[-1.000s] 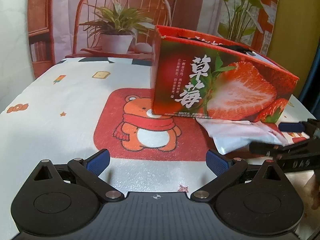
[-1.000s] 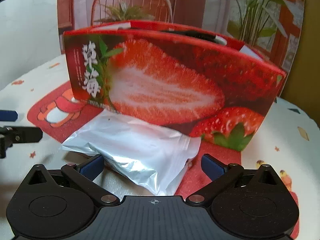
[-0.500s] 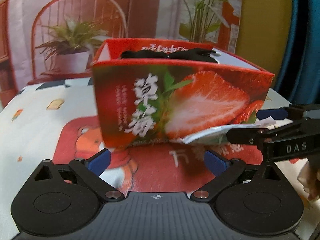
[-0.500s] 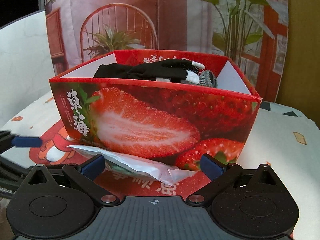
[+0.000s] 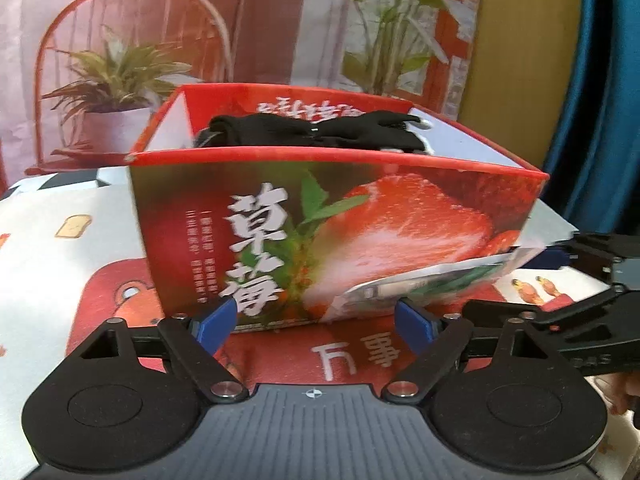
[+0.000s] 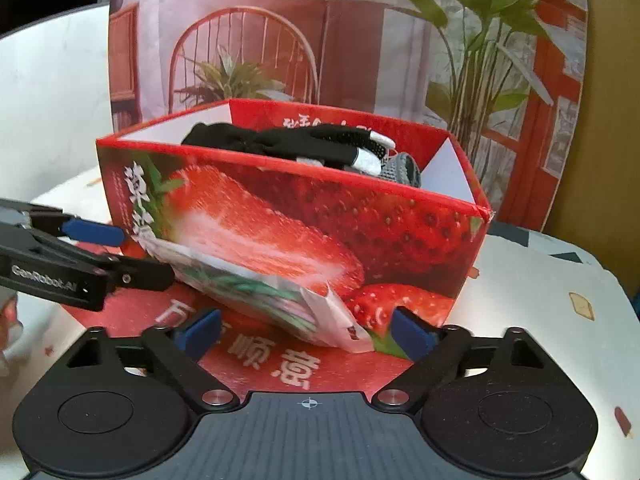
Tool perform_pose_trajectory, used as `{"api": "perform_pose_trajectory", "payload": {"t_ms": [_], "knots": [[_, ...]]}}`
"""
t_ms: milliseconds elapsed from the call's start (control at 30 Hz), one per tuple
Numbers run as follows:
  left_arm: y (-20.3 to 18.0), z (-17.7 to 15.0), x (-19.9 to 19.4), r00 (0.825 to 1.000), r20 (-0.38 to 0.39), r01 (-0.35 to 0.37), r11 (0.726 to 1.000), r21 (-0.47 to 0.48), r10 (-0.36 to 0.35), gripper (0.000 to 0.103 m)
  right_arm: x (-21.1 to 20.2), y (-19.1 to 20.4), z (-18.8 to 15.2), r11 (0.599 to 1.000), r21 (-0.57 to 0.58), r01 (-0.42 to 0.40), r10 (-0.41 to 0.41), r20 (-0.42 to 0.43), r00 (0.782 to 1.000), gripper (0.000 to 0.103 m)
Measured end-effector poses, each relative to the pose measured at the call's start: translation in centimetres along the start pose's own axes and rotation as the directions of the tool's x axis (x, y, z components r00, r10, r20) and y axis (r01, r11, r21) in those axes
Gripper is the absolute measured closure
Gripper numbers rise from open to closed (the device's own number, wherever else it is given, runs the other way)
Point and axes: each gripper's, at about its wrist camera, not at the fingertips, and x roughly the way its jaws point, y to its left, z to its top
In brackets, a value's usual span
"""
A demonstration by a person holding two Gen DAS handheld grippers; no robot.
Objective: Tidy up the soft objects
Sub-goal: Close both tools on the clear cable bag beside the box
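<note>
A red strawberry-print box point(image 5: 360, 236) point(image 6: 320, 232) stands on the table with black gloves point(image 5: 316, 132) point(image 6: 288, 144) inside. A soft silver-white packet point(image 6: 280, 300) point(image 5: 432, 280) hangs tilted in front of the box, above the tablecloth. My right gripper point(image 6: 306, 330) is open, its fingers either side of the packet. My left gripper point(image 5: 320, 320) is open and empty in front of the box. Which gripper holds the packet I cannot tell; in the right wrist view the left gripper's fingers point(image 6: 96, 232) sit at the packet's left end.
The table has a white cartoon-print cloth with a red bear mat point(image 5: 112, 308) under the box. A printed backdrop of a chair and plants point(image 6: 248, 64) stands behind. A blue curtain point(image 5: 600, 100) is at the right.
Both grippers rose and closed in on the box. The packet left the tablecloth and now hangs tilted against the box front. The box's inside with the gloves came into view.
</note>
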Motion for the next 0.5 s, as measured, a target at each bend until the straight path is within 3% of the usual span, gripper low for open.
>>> {"api": "perform_pose_trajectory", "payload": {"t_ms": [133,367,433,500], "knots": [[-0.8,0.1,0.3,0.998,0.010,0.063,0.997,0.043,-0.063,0.024,0.8,0.2,-0.1,0.999,-0.044,-0.021,0.021,-0.009,1.000,0.049],[-1.4,0.4,1.6,0.988,0.010,0.151,0.986,0.073,-0.152,0.043,0.9,0.0,-0.4,0.998,-0.053,-0.030,0.030,0.007,1.000,0.063],[-1.7,0.3,1.8,0.987,0.008,0.159,0.984,0.085,-0.160,0.043,1.0,-0.3,-0.5,0.998,-0.045,-0.034,0.034,0.010,0.999,0.067],[-1.7,0.2,1.9,0.987,0.005,0.160,0.983,0.086,-0.161,0.051,1.0,-0.4,-0.5,0.999,-0.038,-0.038,0.039,0.013,0.999,0.068]]}}
